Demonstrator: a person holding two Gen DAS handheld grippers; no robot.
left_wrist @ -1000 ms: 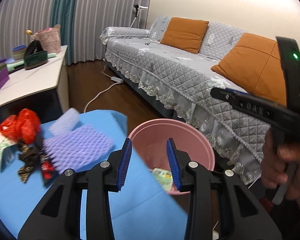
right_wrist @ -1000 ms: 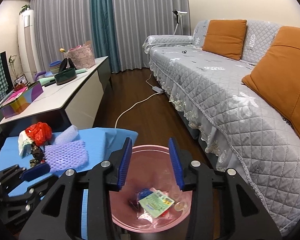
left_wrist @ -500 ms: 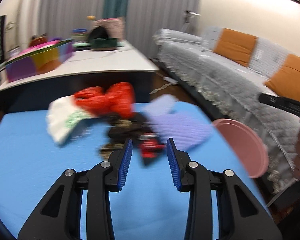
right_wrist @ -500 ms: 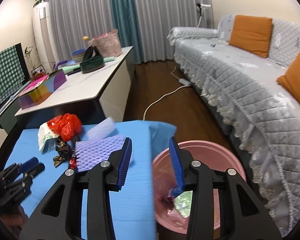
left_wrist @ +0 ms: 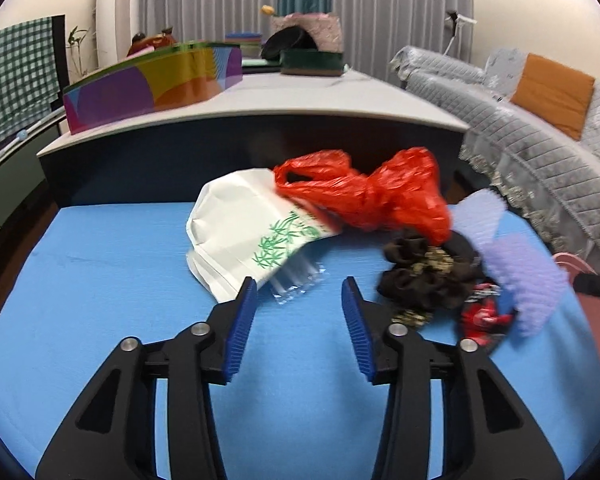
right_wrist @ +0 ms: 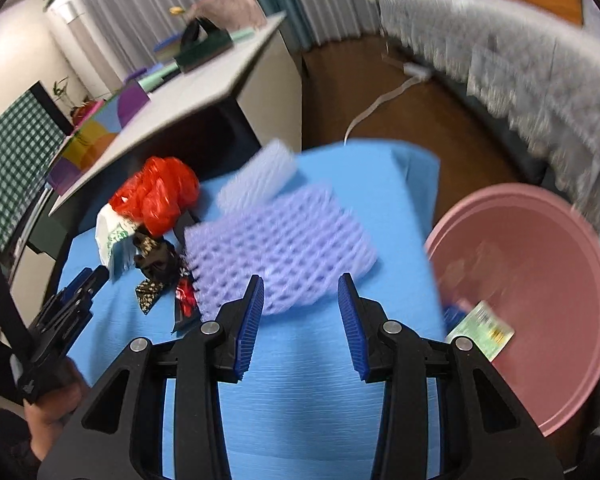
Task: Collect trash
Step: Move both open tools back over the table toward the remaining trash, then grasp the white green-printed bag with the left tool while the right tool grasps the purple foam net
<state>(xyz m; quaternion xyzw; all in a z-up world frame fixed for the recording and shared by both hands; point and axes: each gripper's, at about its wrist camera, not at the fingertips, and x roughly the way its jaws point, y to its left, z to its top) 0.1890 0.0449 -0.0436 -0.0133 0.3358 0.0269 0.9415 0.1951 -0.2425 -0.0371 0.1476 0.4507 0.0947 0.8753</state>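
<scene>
The trash is seen lying in a loose heap on the blue table [left_wrist: 100, 280], toward its far side. One red bag [left_wrist: 364, 192] is counted, partly over one white bag [left_wrist: 236, 236] printed with green leaves; a clear wrapper [left_wrist: 296, 284] lies just in front of the white bag. Beside them are a dark crumpled wrapper [left_wrist: 424, 276], one small red wrapper [left_wrist: 484, 316], and two foam nets: a purple net [right_wrist: 280, 248] and a paler net [right_wrist: 260, 176] behind it. One pink bin [right_wrist: 540, 280] stands just beside the table's right edge, with a green-and-white packet [right_wrist: 484, 330] inside it.

Two grippers are present. The left gripper [left_wrist: 298, 320] is held over the bare table just short of the clear wrapper; its jaws are opening and nothing is between them. The right gripper [right_wrist: 300, 312] has its jaws apart and empty, the purple net's near edge lying just beyond the tips.

A second ago both cameras were turned toward the bin; the left is now pointed at the heap, the right at the purple net, with the bin shifted to the right of its view.

Much of the right view is blurred, so the bin's other contents cannot be made out. The bin is cut off at the edge of the left view. A hand [right_wrist: 48, 412] is only partly visible.
</scene>
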